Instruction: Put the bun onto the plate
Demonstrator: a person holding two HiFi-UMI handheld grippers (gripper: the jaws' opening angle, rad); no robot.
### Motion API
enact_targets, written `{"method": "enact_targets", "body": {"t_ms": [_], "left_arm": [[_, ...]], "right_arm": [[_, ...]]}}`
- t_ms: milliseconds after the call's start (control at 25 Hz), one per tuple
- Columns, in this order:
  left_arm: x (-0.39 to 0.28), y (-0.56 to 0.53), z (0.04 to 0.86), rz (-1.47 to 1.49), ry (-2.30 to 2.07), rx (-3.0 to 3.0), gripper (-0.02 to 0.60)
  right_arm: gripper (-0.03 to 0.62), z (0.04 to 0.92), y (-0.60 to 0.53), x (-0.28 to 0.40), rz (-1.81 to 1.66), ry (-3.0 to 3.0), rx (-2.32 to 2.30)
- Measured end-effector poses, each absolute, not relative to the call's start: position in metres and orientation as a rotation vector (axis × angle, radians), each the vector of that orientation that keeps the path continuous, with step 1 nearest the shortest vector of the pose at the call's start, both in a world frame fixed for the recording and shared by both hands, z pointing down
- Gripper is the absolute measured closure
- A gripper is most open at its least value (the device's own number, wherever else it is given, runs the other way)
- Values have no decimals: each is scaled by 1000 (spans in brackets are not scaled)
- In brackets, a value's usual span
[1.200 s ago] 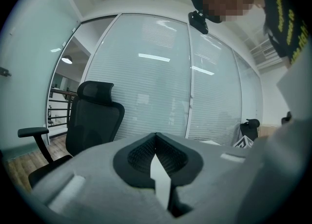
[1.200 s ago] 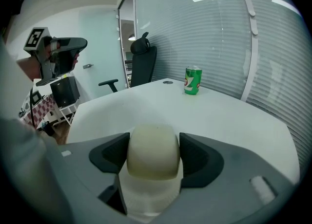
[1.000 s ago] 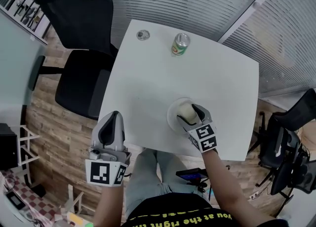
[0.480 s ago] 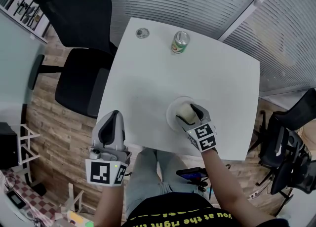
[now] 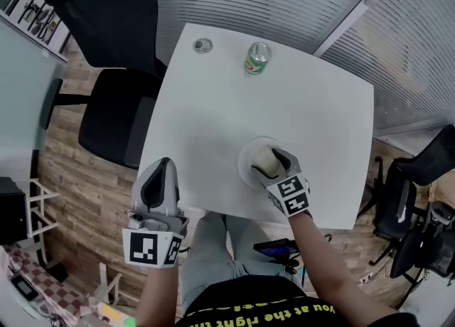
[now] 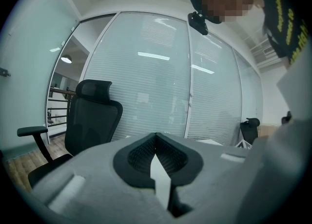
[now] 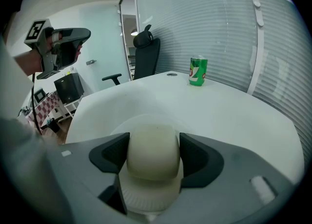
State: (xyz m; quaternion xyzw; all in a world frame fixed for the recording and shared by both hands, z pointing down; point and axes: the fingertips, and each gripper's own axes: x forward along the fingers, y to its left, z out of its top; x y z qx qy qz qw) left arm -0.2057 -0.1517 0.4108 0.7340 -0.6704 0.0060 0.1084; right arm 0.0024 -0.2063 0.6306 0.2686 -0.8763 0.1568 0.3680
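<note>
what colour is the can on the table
The can is green with a silver top; it shows best in the right gripper view.

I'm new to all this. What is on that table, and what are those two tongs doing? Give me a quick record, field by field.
Table: white, squarish
Right tongs: shut on the bun
Bun: pale, held over the plate; contact unclear
Plate: white, near the table's front edge
Left tongs: shut, empty, held off the table's near edge
Can: green, upright, far side
Small round object: far corner, left of the can; too small to identify
Chair: black, beside the table
</note>
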Motion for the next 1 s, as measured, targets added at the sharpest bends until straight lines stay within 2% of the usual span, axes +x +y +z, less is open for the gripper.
{"method": "enact_targets", "body": {"t_ms": [560,760,920,1000], "left_arm": [[-206,-154,411,16,-1970,2166,581],[-204,-153,410,14,-1968,2172,581],[-203,-156,408,8,-1970,2177,581],[-203,-155,405,9,-1969,2182,581]], "right_arm": [[260,635,-205,1,348,-2229,651],[218,628,-204,-5,331,-2281,630],[220,619,-209,-9,316,-2314,641],[245,611,-212,-9,300,-2329,655]]}}
